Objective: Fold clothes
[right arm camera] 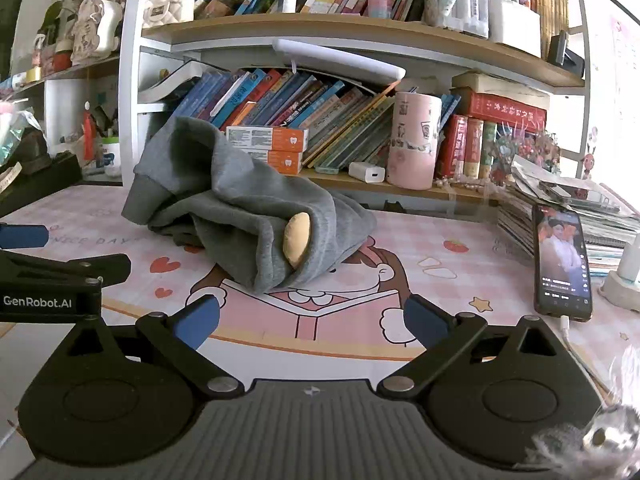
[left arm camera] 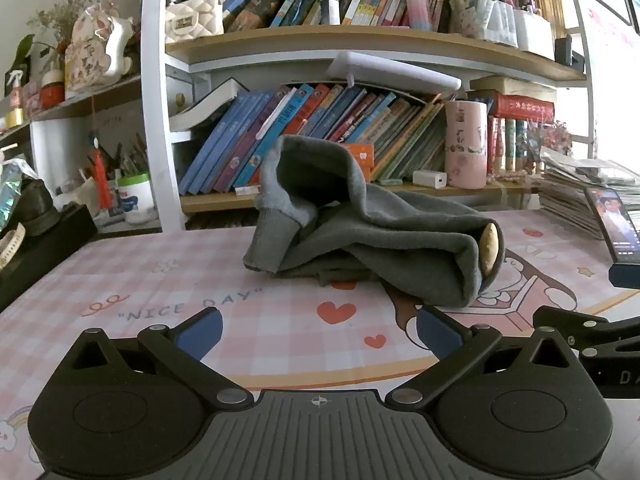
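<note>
desk with pink checked mat, bookshelf behind. left wrist view: grey garment lay crumpled mid-mat, ahead of left gripper, jaws apart, empty. likely best to spread it flat before folding. right wrist view: right gripper likewise apart, empty; pen holder held pens on upper shelf.

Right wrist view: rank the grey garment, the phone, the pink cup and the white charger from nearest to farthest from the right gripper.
From the right gripper:
1. Grey garment, crumpled just ahead, slightly left.
2. Phone, lying on the mat to the right.
3. White charger and pink cup, side by side on the low shelf; too close to call.
</note>
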### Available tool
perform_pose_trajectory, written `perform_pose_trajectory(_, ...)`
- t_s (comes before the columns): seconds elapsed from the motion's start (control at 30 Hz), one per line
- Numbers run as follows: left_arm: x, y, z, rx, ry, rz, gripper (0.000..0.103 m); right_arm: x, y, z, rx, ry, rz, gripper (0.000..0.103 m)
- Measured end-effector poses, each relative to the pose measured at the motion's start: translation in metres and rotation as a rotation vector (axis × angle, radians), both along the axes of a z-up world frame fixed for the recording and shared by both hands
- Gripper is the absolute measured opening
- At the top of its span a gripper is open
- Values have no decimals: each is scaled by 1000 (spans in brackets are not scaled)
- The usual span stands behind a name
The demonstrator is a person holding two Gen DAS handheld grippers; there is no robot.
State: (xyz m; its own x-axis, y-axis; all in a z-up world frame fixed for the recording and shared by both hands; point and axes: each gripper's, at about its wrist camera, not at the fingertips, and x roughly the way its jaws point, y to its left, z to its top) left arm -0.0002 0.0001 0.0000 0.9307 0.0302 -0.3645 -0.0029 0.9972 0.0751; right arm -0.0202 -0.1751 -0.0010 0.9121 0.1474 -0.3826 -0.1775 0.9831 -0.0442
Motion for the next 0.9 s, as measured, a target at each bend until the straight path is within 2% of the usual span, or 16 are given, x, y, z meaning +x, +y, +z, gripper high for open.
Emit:
perform_pose_trajectory(0.1,-3,-1,0,-3,3,15,103,0,0,0,-3,-2,-2,99)
perform_pose_trajectory(0.17,-1,5,-1,-44,29,8,103,0,1,0,-4,-3,-3,99)
perform_pose_trajectory(0.3,2,0,0,-17,50,5,103,0,1,0,-8,-5,-5,100)
perform_pose_trajectory(0.9,1,2,-1,-15,27,9,103,1,2,-1,-12,-1,-6,100)
